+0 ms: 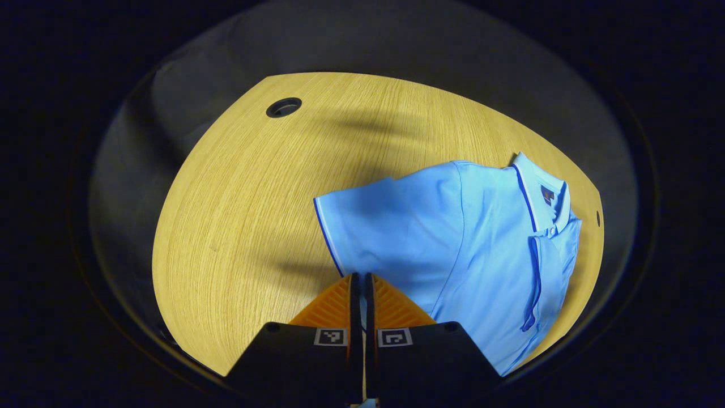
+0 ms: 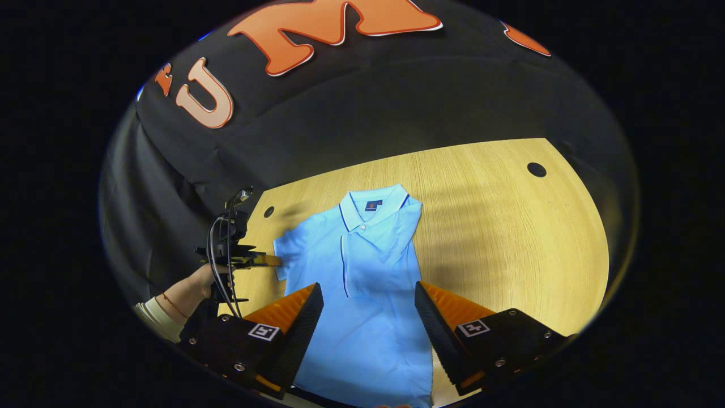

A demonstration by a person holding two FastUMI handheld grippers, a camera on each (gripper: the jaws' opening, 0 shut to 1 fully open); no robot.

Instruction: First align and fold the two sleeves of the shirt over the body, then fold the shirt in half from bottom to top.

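A light blue polo shirt [image 1: 453, 238] [image 2: 368, 340] lies face up on the wooden table [image 1: 238, 198] [image 2: 510, 226], collar toward the far wall. One sleeve [image 2: 374, 266] lies folded over the chest. The other sleeve [image 1: 374, 226] [image 2: 290, 249] spreads outward. My left gripper [image 1: 361, 279] is shut on that sleeve's hem, with a strip of blue cloth between its fingers. In the right gripper view the left gripper [image 2: 273, 260] sits at the sleeve's edge, held by a hand [image 2: 195, 289]. My right gripper [image 2: 368, 286] hovers open over the shirt's body, its fingers wide apart.
The tabletop has round cable holes [image 1: 284, 107] [image 2: 536, 169] near its far corners. Black cloth wall [image 2: 340, 113] rises close behind the table. Bare wood lies on both sides of the shirt.
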